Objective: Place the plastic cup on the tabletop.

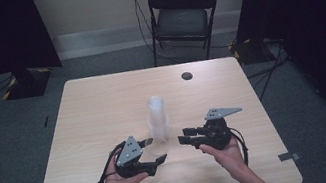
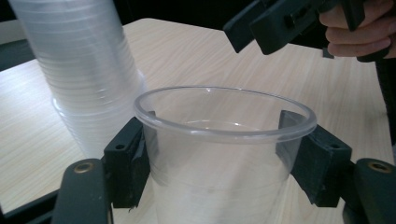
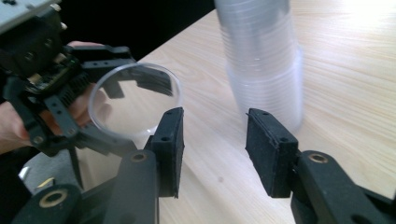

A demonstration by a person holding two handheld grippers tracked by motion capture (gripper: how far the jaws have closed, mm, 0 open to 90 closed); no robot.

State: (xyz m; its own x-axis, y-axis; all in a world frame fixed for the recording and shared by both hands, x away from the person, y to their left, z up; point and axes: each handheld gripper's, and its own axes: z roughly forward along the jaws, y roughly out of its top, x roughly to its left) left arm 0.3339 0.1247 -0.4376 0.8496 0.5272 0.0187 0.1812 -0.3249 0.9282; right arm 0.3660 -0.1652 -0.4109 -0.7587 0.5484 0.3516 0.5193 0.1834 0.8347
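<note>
A person's left gripper (image 1: 157, 149) clasped a single clear plastic cup (image 2: 224, 154) between its two black jaws, one pad on each side of the wall just under the rim; the cup stood upright on the pale wooden table (image 1: 98, 108) near its front edge, just beside a tall stack of clear plastic cups (image 1: 157, 115); the right gripper (image 1: 182, 136) hovered close on the stack's other side, its jaws parted with nothing between them; a black folding chair (image 1: 182, 17) stood beyond the table.
</note>
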